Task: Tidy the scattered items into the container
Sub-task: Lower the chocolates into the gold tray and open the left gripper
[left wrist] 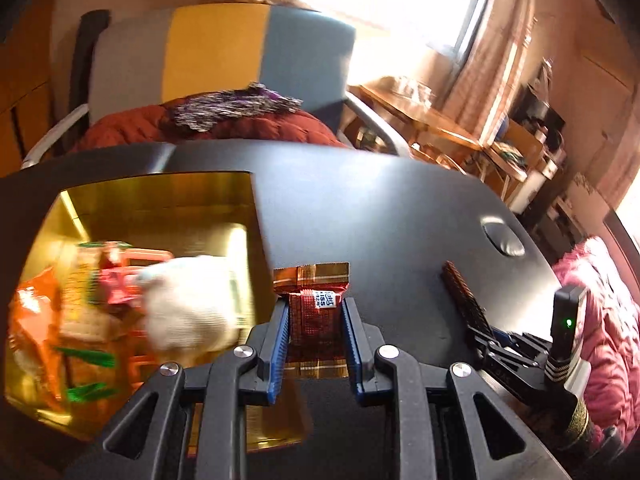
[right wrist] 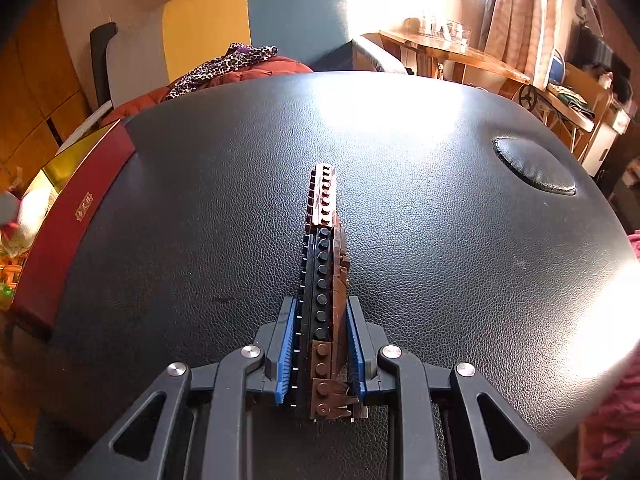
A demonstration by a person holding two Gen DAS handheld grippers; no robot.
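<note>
In my left wrist view, my left hand-held gripper (left wrist: 314, 320) sits in the lower middle of the frame. Its two blue pads are squeezed on a red and gold candy packet (left wrist: 311, 312). The packet has a small white label on it. It sticks up between the pads, just to the right of the gold box (left wrist: 160, 216).

The gold box fills the left side of this view. It is open and shiny inside. There are snack packs (left wrist: 76, 304) in it, orange, red and green ones. They look blurry, so I cannot tell what each one is. A fuzzy white thing (left wrist: 188, 308) is in the box too, near its right wall.

At the lower right of the same view I see my right hand-held gripper (left wrist: 486, 334). It holds a long brown brick bar (left wrist: 464, 300) that points up and left over the black table (left wrist: 380, 208).

In my right wrist view, the right hand-held gripper (right wrist: 322, 344) is at the bottom middle. Its blue pads are pressed tight on both sides of the brick bar (right wrist: 322, 240). The bar is made of brown and black toy bricks with little round bumps. It points straight away from me, across the middle of the table (right wrist: 440, 240).

The box shows at the left edge of this view, with a dark red outer wall (right wrist: 76, 216). It is well apart from the bar.

A chair (right wrist: 256, 28) with gray, yellow and blue parts stands behind the table at the top.
</note>
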